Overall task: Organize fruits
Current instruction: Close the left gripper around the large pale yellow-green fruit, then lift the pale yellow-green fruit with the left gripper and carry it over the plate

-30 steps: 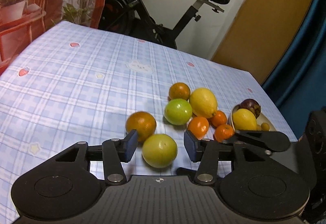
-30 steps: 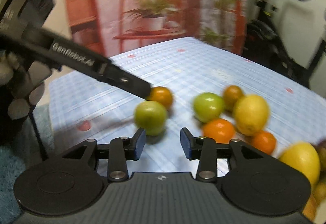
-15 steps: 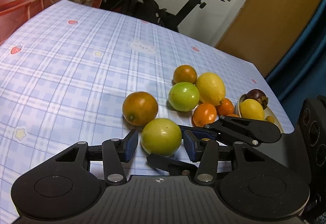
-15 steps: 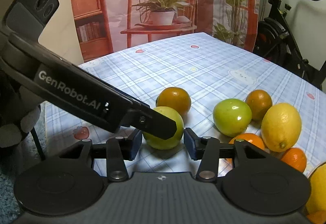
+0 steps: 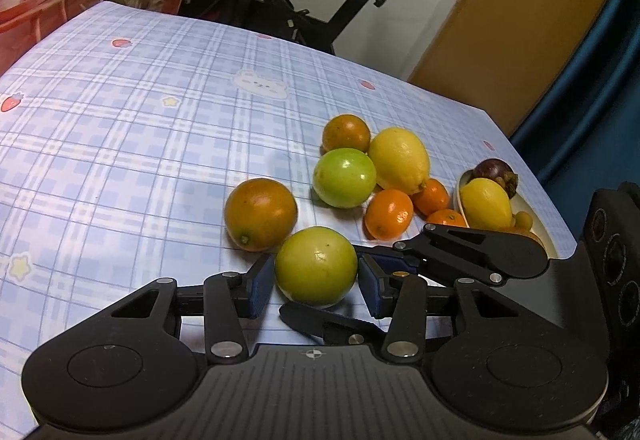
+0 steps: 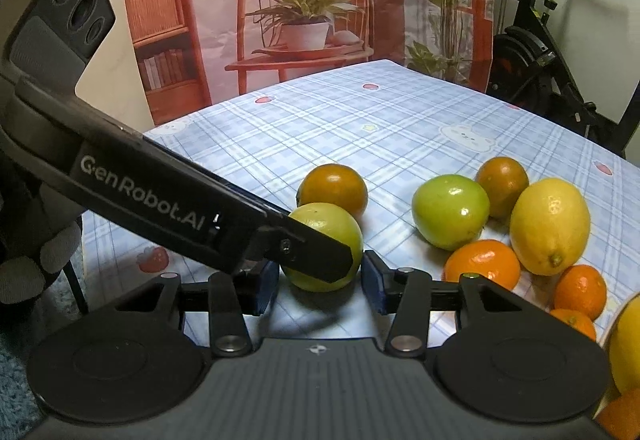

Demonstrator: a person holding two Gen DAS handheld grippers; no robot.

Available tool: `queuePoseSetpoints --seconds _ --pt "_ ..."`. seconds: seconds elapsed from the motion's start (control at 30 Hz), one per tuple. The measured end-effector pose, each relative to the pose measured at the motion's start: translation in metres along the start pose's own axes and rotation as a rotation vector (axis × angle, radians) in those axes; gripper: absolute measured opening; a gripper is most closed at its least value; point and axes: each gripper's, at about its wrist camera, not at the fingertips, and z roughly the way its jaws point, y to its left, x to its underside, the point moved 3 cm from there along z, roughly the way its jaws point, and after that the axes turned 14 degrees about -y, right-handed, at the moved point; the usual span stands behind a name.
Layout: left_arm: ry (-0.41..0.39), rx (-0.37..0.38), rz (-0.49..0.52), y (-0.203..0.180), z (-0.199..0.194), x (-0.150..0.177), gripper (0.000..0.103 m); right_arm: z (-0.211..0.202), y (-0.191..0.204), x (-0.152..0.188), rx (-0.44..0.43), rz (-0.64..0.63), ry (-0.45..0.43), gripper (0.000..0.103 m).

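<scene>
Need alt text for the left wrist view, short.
Left gripper brackets a green fruit on a blue plaid cloth, jaws closing. Right gripper reaches in beside it. Behind: oranges, a lemon, a bowl.

both grippers, left gripper point(image 5: 316, 286) closing and right gripper point(image 6: 320, 280) part-open, angle downward, fingers crossing.

The desk point(image 5: 120, 143) wears a pale blue and white plaid cloth dotted with red strawberries, yellow stars and white bunnies. At lower centre sits a yellow-green fruit point(image 5: 316, 266) — beside it a dark orange one point(image 5: 260, 213), further right a bright yellow lemon point(image 5: 400, 159). The tongs point(image 5: 316, 288) are black with blue pads point(image 5: 258, 290).
</scene>
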Motion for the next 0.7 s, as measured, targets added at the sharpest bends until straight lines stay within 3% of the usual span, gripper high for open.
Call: queuePoseSetpoints --seconds 0.53,0.7 --pt "0.001 0.063 0.103 -0.028 0.002 0.002 0.049 -0.025 -0.003 0.006 0.061 0.026 -0.008 0.047" --pt "-0.033 0.088 0.164 -0.052 -0.001 -0.014 0.049 -0.045 -0.009 -0.005 0.101 0.04 -0.066 0.047"
